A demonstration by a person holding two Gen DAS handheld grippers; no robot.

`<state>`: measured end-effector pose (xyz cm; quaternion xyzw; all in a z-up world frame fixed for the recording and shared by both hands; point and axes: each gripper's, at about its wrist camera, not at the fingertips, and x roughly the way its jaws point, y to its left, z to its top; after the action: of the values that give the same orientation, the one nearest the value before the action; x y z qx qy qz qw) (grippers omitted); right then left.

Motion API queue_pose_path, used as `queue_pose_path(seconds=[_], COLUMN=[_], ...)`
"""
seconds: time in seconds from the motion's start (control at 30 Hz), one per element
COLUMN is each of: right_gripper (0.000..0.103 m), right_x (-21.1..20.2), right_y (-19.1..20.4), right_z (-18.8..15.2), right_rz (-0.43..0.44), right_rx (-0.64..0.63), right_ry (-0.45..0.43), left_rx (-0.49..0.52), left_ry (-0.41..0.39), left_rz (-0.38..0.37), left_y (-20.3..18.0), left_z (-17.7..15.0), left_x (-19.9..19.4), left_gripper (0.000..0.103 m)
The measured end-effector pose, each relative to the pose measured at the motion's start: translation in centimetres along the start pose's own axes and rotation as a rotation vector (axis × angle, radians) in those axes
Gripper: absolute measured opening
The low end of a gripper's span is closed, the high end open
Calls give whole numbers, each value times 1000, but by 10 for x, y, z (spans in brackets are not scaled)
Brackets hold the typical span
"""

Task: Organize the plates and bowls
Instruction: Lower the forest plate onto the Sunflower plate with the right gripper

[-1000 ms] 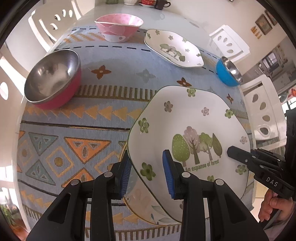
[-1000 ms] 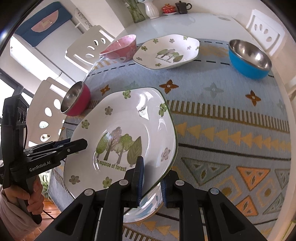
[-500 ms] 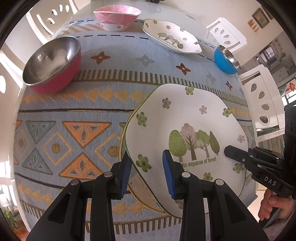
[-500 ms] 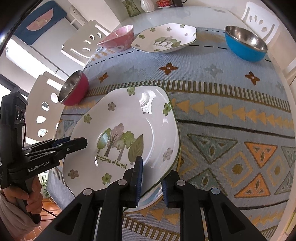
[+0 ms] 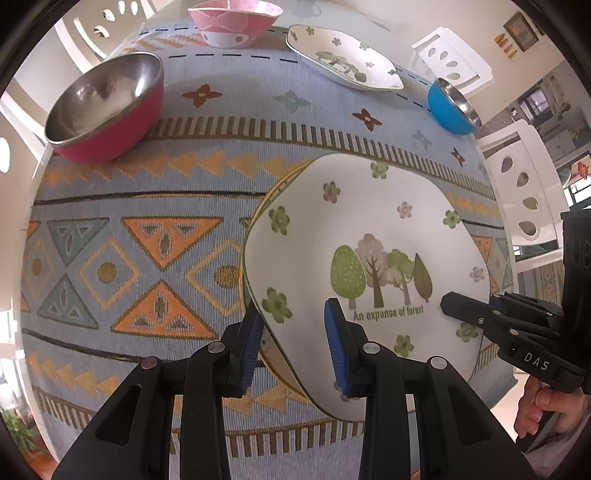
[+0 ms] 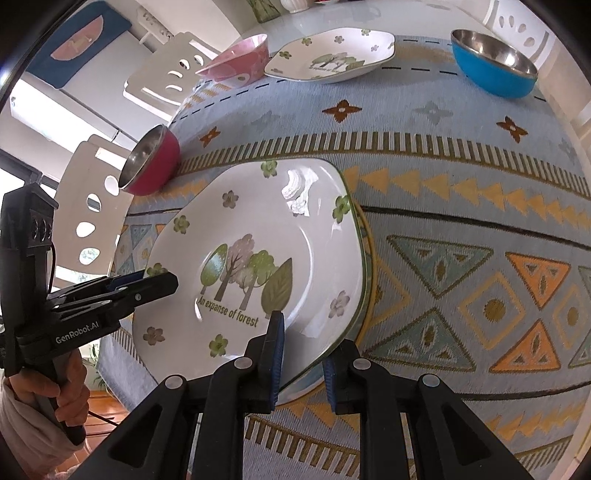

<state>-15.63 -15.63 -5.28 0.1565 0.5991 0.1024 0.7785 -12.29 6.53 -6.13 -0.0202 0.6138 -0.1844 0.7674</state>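
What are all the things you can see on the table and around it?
forest plate: one, white with trees and flowers, near edge, gripped on both sides.
plate underneath: one, yellow rim showing, below the forest plate.
second forest plate: one, white, far side.
pink bowl: one, far side beside the second forest plate.
red bowl: one, steel inside, left side.
blue bowl: one, steel inside, far right.
tablecloth: one, blue with orange triangles.
chairs: white, several, around the table.
left gripper: black, blue pads, on the forest plate's rim.
right gripper: black, on the opposite rim.
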Motion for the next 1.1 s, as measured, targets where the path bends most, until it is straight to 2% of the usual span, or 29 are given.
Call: queue_pose_path(seconds=[0.57,1.1], right_gripper=[18,18], right_x=[17,17], right_y=[-9,1], right_z=[-10,-11], right_rz=[96,28], right_rx=[127,165], right_ry=[80,163], left_rx=[24,58], left_ry=[10,26], left_rz=[-5,7], left_y=[1,2], left_z=[1,-6], left_x=[-2,-8], left_gripper=[30,32])
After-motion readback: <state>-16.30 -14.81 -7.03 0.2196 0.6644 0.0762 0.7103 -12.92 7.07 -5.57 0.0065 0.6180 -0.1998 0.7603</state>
